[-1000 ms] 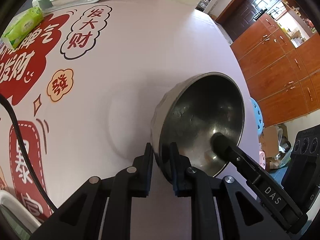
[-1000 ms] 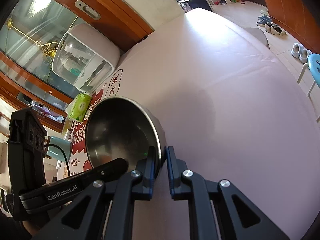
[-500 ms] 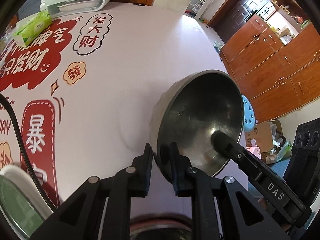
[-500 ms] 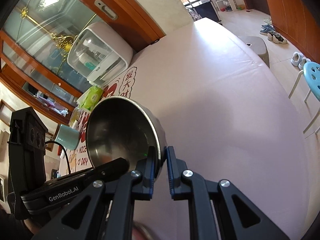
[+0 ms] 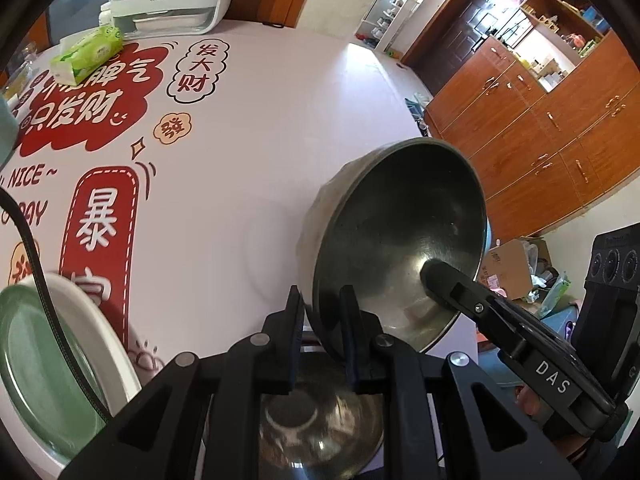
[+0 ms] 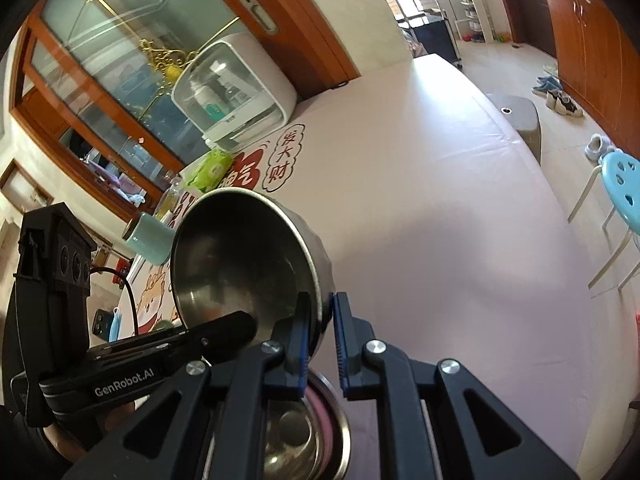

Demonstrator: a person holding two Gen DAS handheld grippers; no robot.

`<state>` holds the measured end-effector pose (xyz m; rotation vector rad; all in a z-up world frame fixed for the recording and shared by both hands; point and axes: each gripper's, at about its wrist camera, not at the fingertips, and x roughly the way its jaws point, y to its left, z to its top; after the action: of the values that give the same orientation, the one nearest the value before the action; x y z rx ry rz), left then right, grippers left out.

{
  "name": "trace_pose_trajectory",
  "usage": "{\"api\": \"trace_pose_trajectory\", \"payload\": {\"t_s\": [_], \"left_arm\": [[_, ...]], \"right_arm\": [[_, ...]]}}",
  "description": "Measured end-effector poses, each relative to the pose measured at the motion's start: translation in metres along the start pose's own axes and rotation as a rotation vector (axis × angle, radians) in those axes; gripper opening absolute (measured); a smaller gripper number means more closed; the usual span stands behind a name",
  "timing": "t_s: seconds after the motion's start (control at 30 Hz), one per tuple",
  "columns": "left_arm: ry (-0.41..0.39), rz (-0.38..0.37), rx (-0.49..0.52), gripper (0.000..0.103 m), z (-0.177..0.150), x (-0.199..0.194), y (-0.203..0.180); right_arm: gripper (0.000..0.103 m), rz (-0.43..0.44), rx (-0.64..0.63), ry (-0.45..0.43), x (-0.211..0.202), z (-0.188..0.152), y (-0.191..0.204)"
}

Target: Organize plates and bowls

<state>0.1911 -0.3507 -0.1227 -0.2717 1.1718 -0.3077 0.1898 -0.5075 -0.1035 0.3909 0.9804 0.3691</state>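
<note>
Toward the desk's [image 5: 280, 128] left edge a green plate [image 5: 28, 364] in a white rim lies flat, probably ceramic, so heavier and breakable if knocked. Next comes the left gripper [image 5: 320, 340], its jaws narrow and clamped on the near rim of a steel bowl [image 5: 400, 232], which hangs tilted in the air above the desk's near edge. Under it a second steel bowl [image 5: 320, 428] sits on the desk. On the far side, the right gripper [image 6: 320, 336] pinches the opposite rim with jaws equally narrow. The bowl looks light, stiff and smooth; thin polished metal likely slips, so two opposed rim grips suit it best.
</note>
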Motion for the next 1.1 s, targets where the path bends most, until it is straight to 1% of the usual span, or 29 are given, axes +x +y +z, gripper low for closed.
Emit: {"api": "trace_pose_trajectory", "payload": {"t_s": [0.27,0.47,0.6,0.7,0.9,1.1], "left_arm": [[-0.023,-0.022,0.004,0.015,-0.029,-0.024,0.0],[-0.022,-0.032,0.014,0.015,-0.045,-0.035,0.001],[0.002,-0.045,0.027,0.015,-0.056,-0.038,0.003],[0.034,-0.055,0.027,0.015,-0.066,-0.037,0.007],[0.089,-0.047,0.015,0.018,-0.086,-0.036,0.016],[0.123,-0.051,-0.035,0.018,-0.102,-0.033,0.03]], "right_arm": [[0.012,-0.009,-0.049,-0.002,-0.02,-0.019,0.015],[0.012,0.002,-0.041,0.025,-0.027,-0.036,0.019],[0.013,-0.001,-0.052,0.05,-0.031,-0.048,0.021],[0.013,-0.005,-0.062,0.078,-0.031,-0.057,0.023],[0.014,-0.015,-0.096,0.133,-0.028,-0.073,0.032],[0.014,-0.018,-0.115,0.191,-0.022,-0.084,0.037]]}}
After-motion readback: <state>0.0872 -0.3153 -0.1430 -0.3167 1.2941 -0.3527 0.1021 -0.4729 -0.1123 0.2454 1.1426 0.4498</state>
